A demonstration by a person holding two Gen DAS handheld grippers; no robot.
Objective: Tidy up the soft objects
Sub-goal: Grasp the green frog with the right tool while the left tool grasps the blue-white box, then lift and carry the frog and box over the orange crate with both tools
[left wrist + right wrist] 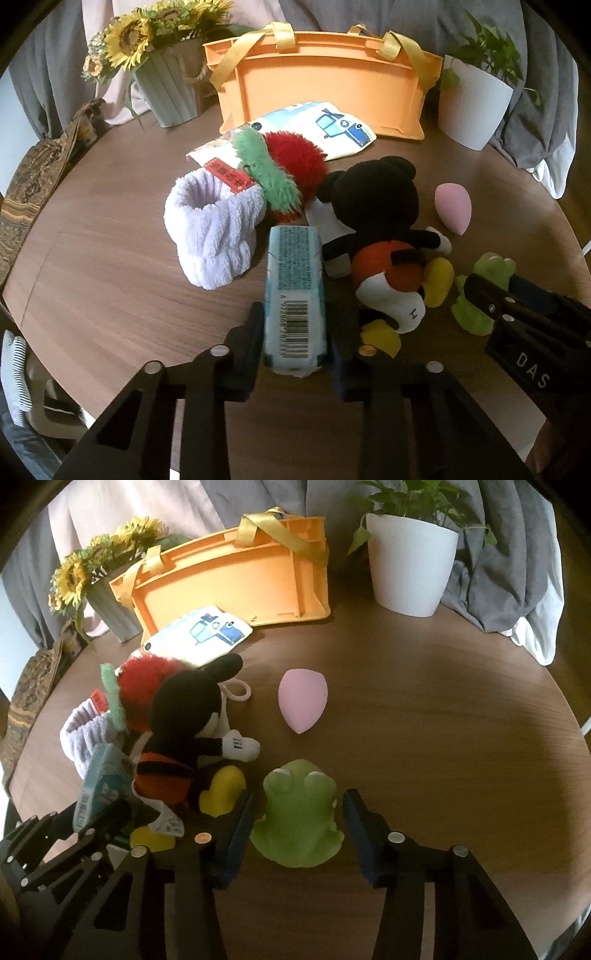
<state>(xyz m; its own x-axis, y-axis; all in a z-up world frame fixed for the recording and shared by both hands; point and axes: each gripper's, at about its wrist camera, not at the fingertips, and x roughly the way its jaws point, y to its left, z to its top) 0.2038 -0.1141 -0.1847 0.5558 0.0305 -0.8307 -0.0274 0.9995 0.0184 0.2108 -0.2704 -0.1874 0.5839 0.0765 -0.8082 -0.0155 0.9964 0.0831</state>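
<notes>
**Pack clamped left, frog between spread right fingers**

Left gripper (295, 343) clamped on one tissue pack (294, 295), pale blue, barcode up, beside one Mickey plush (384, 236). Right gripper (298, 823) spread wide around one green frog (299, 812), touching neither finger. One pink sponge (303, 699) mid-table (443, 757); one orange basket (236, 579) at far edge.

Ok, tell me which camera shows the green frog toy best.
The right wrist view: the green frog toy sits whole and central between the open right gripper fingers, eyes visible. The left wrist view shows only part of it at the right edge, behind that gripper.
</notes>
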